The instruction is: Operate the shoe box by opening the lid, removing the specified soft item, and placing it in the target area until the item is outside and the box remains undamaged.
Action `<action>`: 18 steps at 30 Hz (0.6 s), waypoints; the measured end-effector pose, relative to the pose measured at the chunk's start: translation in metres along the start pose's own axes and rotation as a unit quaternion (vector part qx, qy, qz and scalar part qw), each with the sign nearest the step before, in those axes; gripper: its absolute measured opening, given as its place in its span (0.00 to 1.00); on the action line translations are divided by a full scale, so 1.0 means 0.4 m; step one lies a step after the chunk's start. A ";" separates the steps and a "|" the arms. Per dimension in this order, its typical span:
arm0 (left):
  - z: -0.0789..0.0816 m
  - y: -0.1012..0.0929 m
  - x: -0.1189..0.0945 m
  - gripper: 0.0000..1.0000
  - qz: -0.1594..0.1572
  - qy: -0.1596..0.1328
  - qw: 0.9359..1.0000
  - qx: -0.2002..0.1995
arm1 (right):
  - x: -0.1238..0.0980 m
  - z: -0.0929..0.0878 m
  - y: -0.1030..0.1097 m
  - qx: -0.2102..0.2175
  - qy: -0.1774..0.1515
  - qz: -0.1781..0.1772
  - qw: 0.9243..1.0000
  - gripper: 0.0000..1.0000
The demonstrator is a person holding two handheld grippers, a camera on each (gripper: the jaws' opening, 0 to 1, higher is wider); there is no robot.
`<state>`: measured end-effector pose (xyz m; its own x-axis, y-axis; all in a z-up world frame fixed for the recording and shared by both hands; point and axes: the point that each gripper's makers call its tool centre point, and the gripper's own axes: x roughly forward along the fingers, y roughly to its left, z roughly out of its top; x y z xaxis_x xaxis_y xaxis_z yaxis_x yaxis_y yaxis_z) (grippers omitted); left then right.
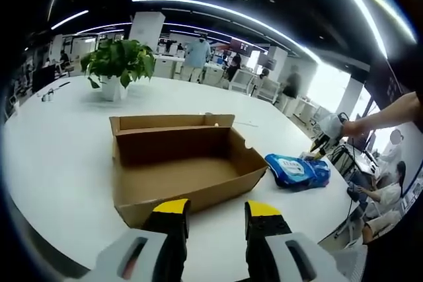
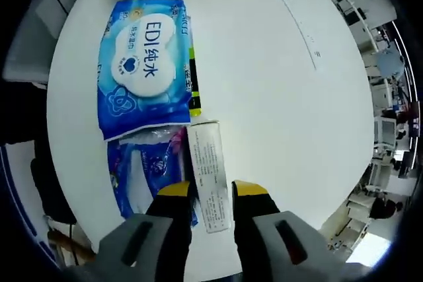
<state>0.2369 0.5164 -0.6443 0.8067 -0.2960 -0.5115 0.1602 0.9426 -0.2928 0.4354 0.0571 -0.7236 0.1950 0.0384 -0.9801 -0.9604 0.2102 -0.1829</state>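
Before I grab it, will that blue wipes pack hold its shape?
Probably not: the wipes pack has a glossy, wrinkled film wrapper, so it would likely sag and may slip. It lies flat on the table, so rolling seems unlikely.

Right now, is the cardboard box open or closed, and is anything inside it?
Open and empty: the cardboard box shows its bare floor.

The white bench [image 1: 59, 163] has a rounded edge. An open cardboard shoe box [image 1: 182, 163] sits on its middle, its inside bare. A potted plant [image 1: 117, 64] stands toward the far edge, and some small dark items lie near the far left edge, too small to tell. Near the right edge lie a blue wipes pack [image 2: 145, 64], a second darker blue pack [image 2: 142, 173] touching it, and a narrow white carton [image 2: 207, 173] just beside that.
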 end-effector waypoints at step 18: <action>0.020 0.008 0.013 0.33 -0.039 0.001 0.999 0.011 | -0.136 0.061 0.012 0.167 -0.104 -0.042 0.980 0.25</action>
<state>0.2460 0.5191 -0.6416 0.7899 -0.3697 -0.4894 0.2355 0.9196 -0.3146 0.4248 0.0797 -0.6692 0.3396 0.1980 -0.9195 -0.8275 0.5276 -0.1920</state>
